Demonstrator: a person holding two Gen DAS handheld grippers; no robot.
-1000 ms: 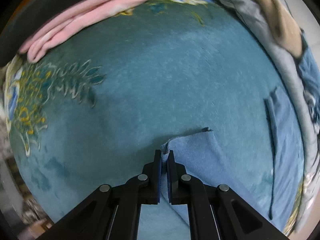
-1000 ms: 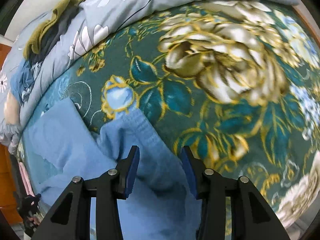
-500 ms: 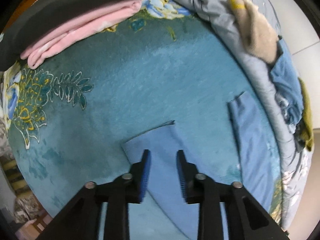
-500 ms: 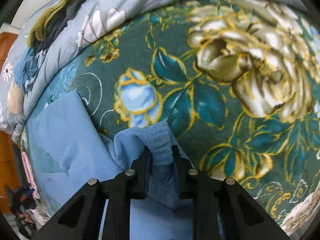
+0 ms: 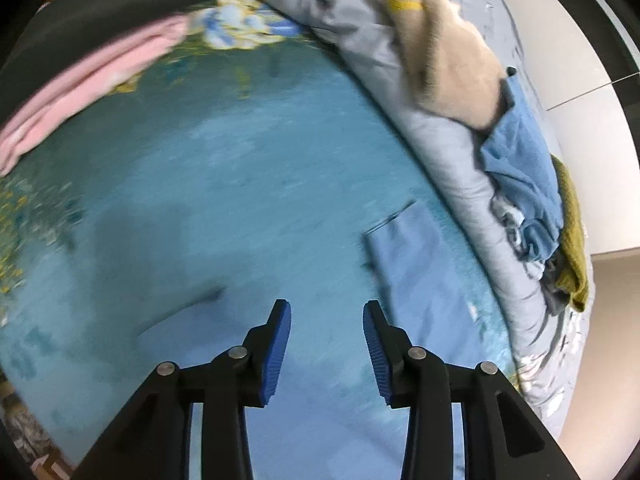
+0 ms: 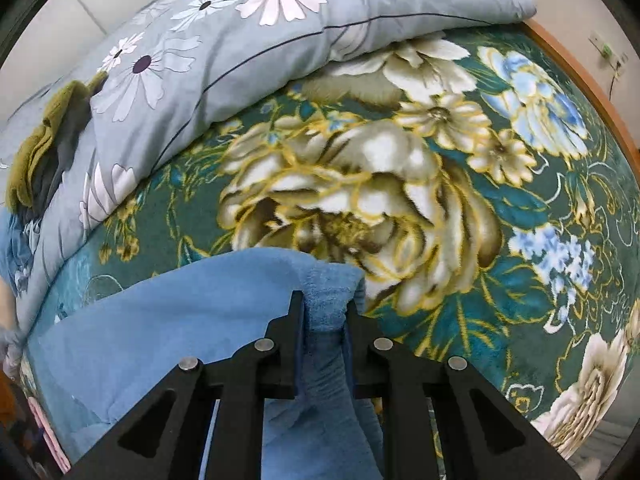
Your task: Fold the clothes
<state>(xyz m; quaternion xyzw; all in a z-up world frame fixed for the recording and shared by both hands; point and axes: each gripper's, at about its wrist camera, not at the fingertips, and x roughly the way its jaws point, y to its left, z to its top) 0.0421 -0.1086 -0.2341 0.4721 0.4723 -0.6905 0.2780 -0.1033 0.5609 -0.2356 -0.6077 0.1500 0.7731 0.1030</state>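
A light blue fleece garment lies spread on the teal floral blanket. My right gripper is shut on a bunched fold of the blue garment and holds it lifted a little off the blanket. In the left wrist view my left gripper is open and empty above the flat blue garment. One sleeve of the garment lies flat ahead to the right. The left view is blurred by motion.
A folded pink garment lies at the far left. A grey floral quilt runs along the far side, with a pile of beige, blue and olive clothes on it. A wooden bed edge is at right.
My left gripper opened, let go of the garment's corner and drew back. My right gripper closed on a fold of the garment and lifted it.
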